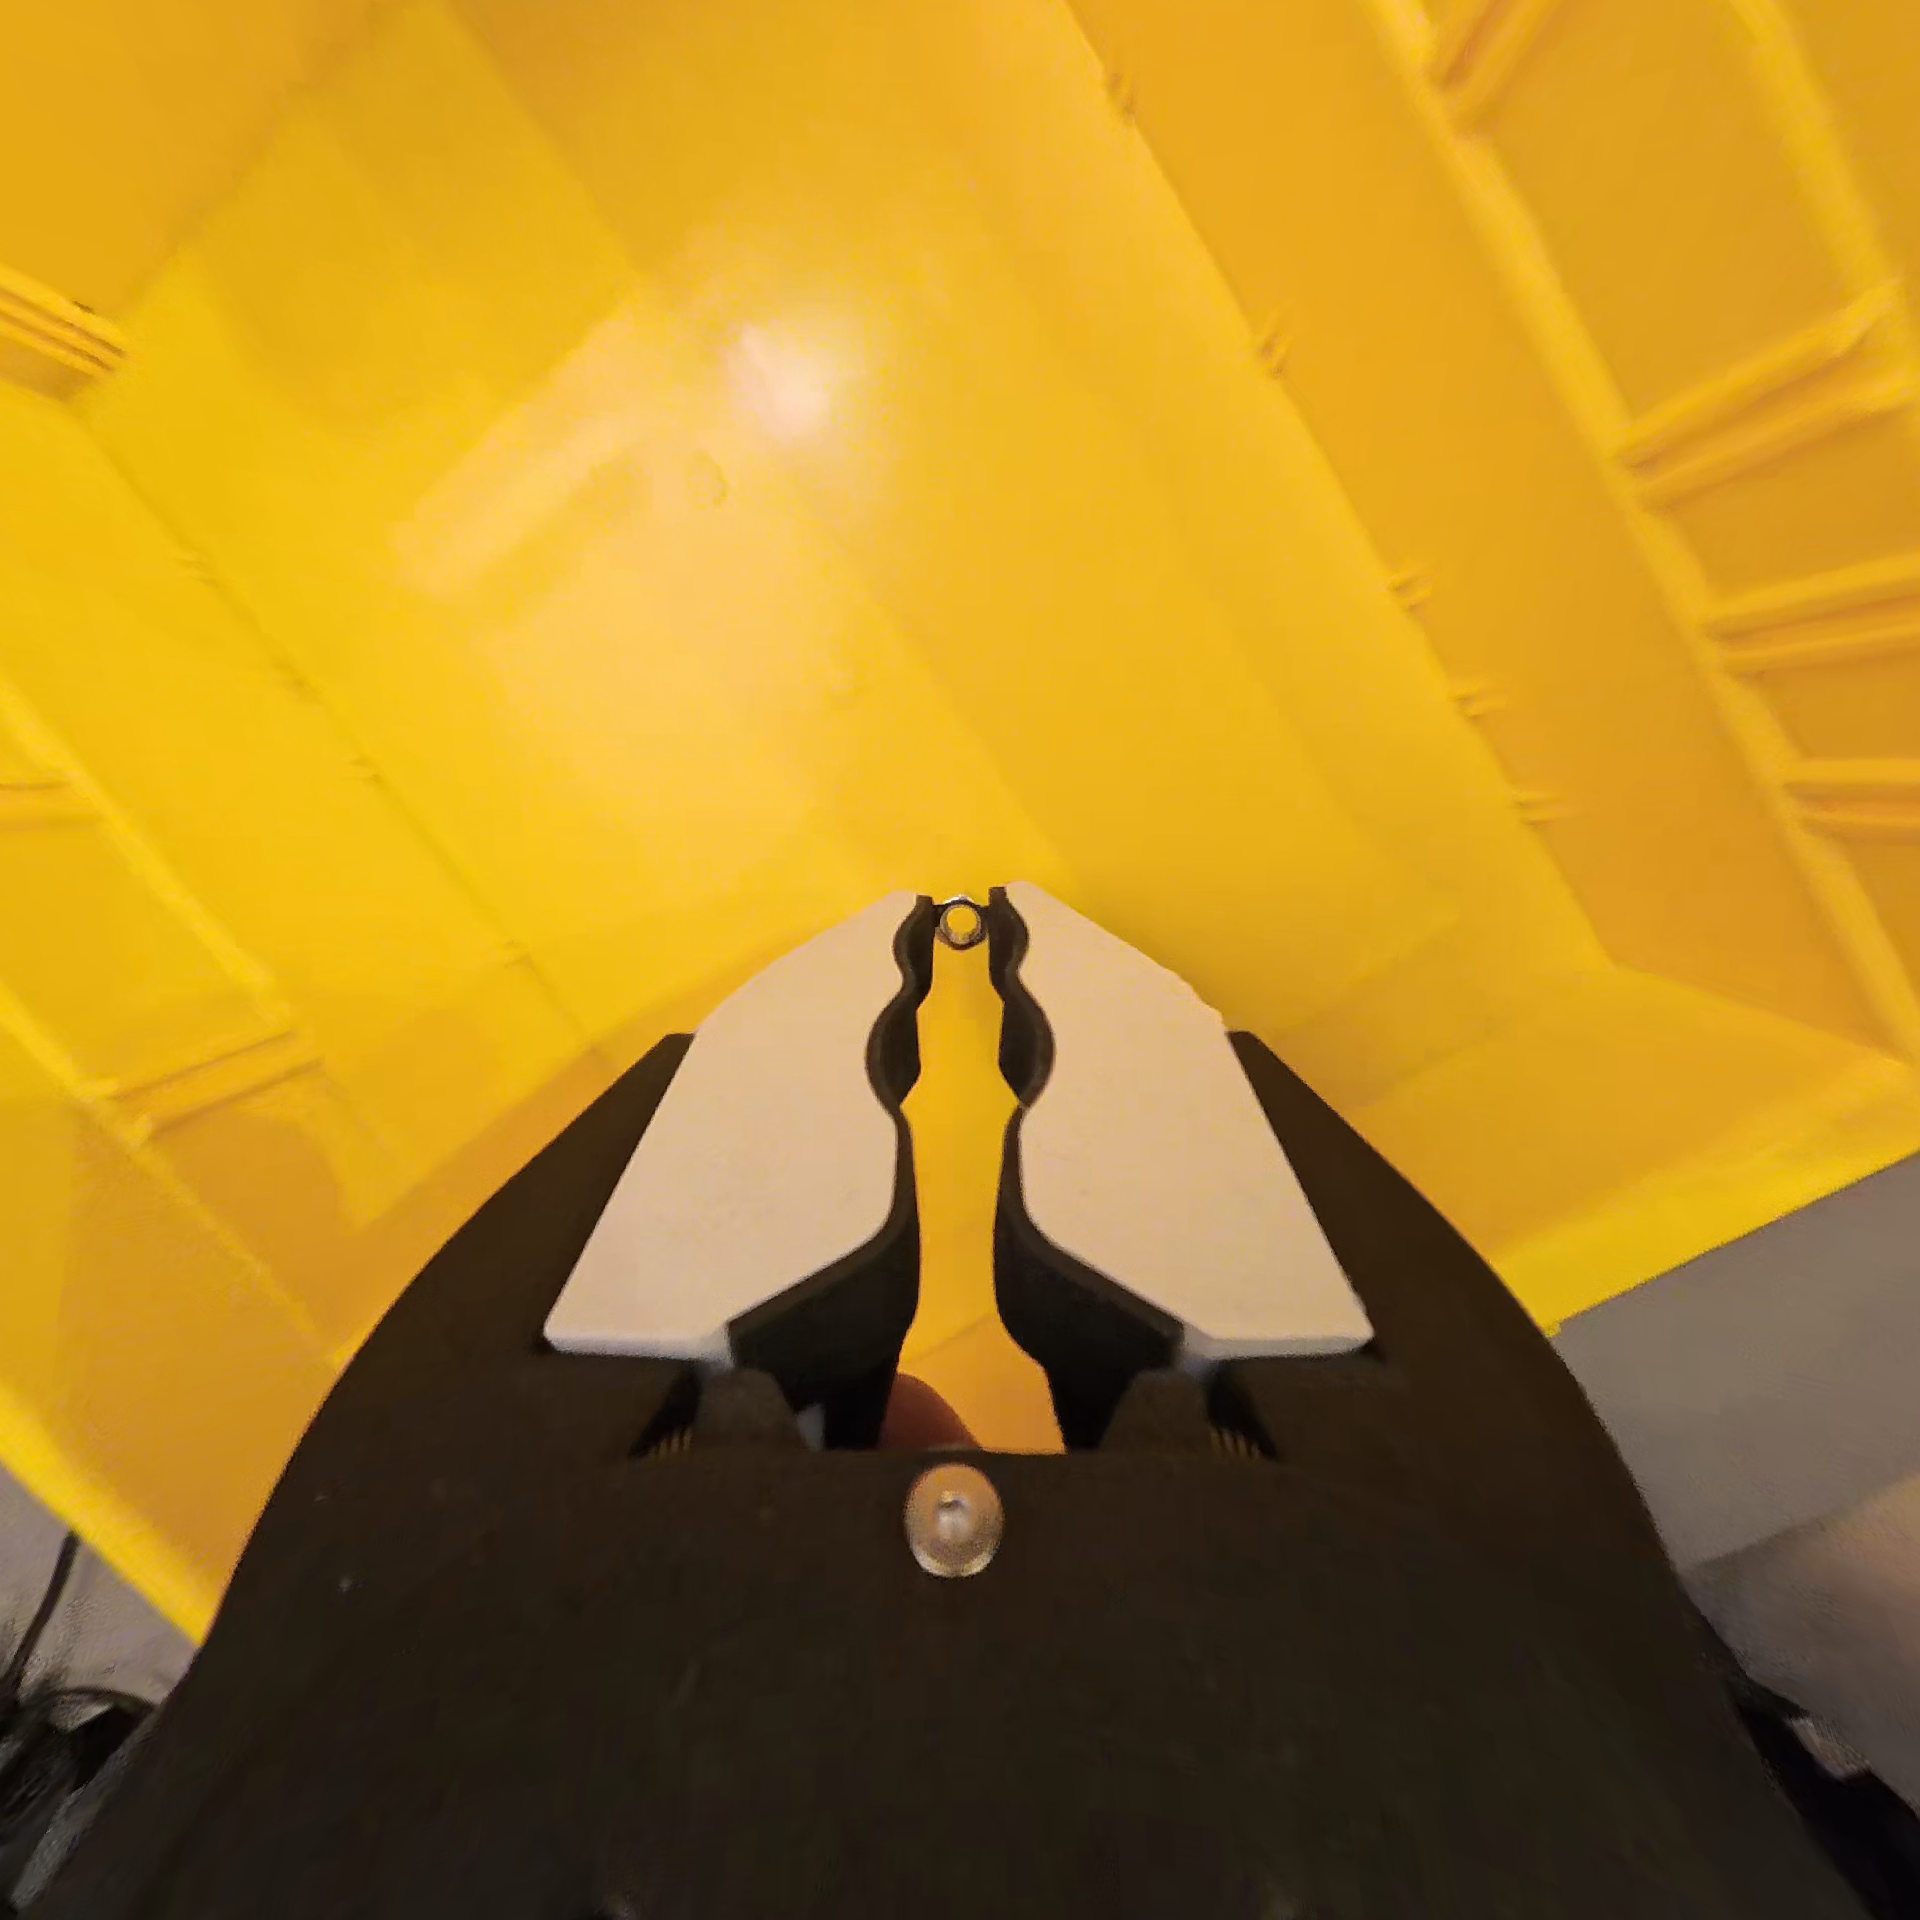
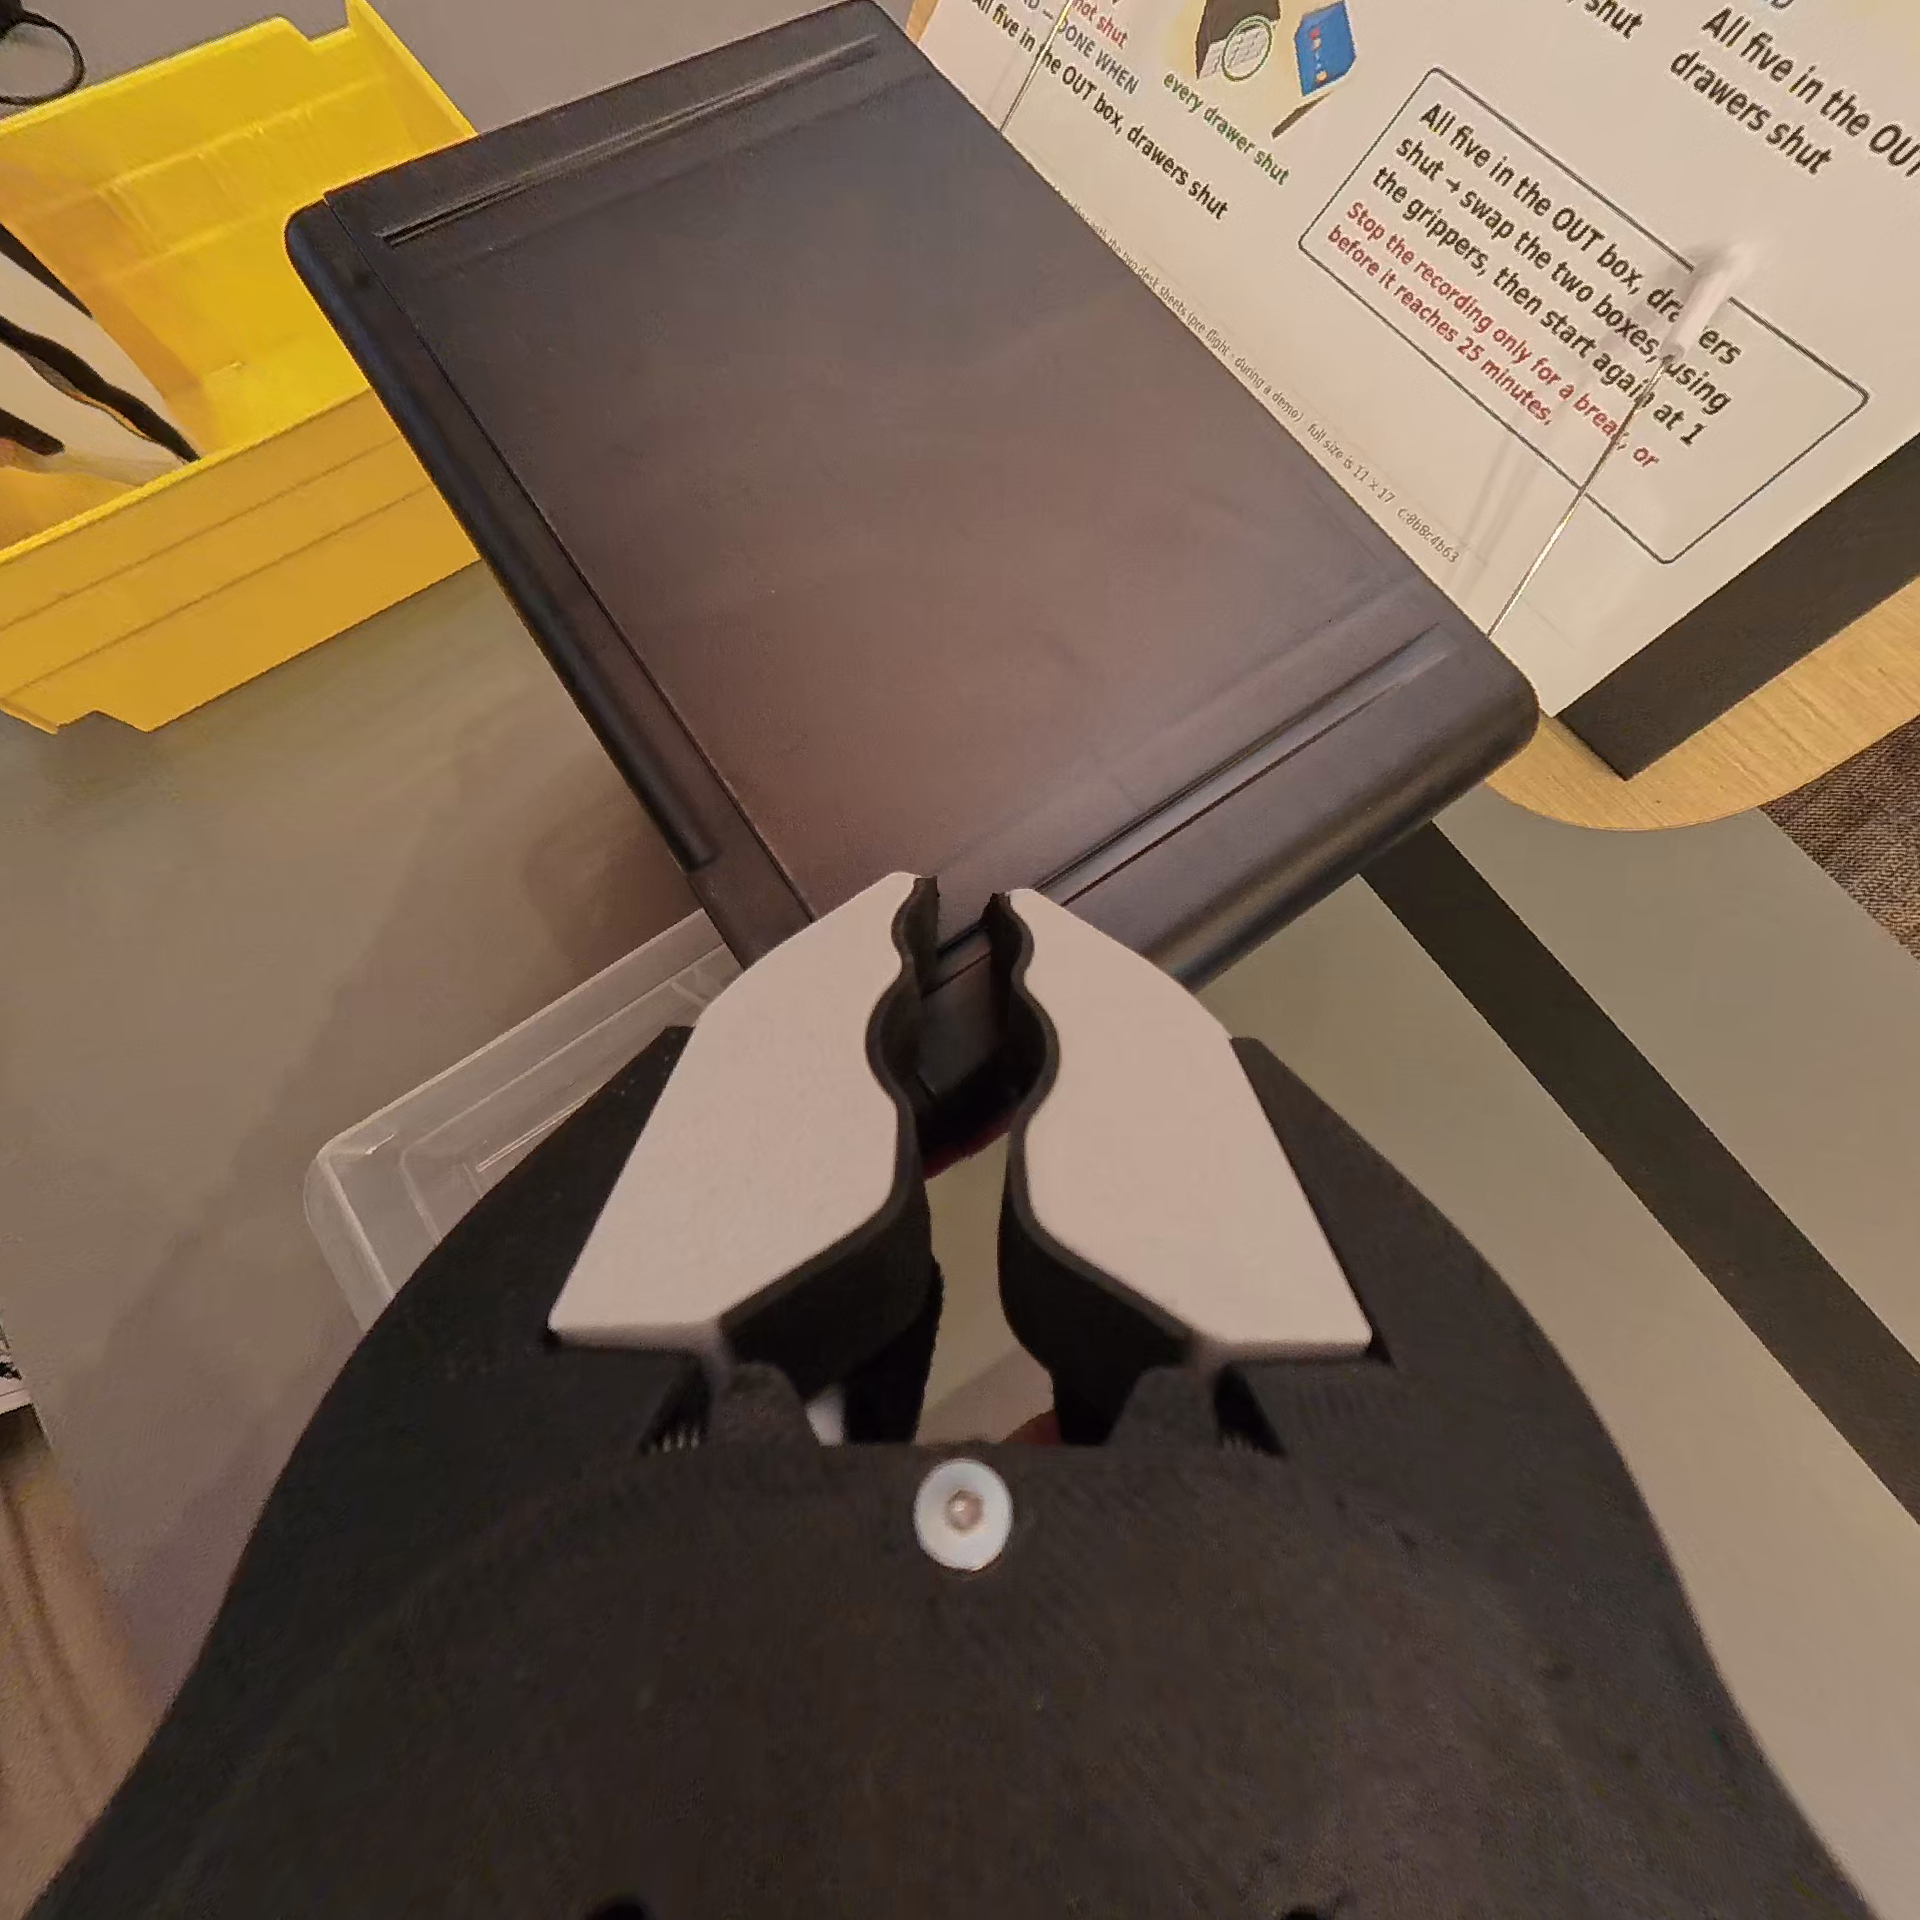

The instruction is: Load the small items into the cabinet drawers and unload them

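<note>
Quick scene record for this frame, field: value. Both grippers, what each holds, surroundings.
left gripper: shut on small metal nut, inside yellow bin
right gripper: nearly closed over the front edge of the black cabinet; grip unclear
clear drawer: pulled out below cabinet, contents hidden
instruction sheet: behind cabinet
table: grey

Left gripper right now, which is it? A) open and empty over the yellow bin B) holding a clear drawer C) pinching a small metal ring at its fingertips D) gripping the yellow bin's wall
C: the left gripper pinches a small silvery metal ring between its fingertips, inside the yellow plastic bin.
</note>
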A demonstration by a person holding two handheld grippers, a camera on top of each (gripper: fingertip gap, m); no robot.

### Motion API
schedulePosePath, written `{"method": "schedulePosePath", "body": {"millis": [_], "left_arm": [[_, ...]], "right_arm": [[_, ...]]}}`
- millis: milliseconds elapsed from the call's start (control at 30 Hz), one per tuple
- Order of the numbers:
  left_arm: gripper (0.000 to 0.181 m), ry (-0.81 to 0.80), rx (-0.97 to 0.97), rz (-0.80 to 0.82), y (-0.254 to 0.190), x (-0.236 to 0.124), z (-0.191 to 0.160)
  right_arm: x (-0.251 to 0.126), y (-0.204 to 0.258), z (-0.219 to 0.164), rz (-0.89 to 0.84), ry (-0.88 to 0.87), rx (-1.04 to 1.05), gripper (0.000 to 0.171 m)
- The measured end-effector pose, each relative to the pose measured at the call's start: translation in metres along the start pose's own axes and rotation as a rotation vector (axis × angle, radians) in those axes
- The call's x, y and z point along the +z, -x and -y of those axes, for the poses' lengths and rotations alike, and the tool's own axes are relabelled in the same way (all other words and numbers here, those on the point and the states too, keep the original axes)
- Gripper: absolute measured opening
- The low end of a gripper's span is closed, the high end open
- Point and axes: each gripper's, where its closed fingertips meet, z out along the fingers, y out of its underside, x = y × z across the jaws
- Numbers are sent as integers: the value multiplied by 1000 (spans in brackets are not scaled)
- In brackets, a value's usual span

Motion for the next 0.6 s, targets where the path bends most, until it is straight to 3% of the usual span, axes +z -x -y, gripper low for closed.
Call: {"method": "schedulePosePath", "body": {"millis": [300,600], "left_arm": [[9,-212,-68,-77,-5,-21,32],[9,-584,-95,-195,-30,-90,100]], "right_arm": [[0,0,0,-1,0,0,9],[0,0,0,0,4,-2,9]]}}
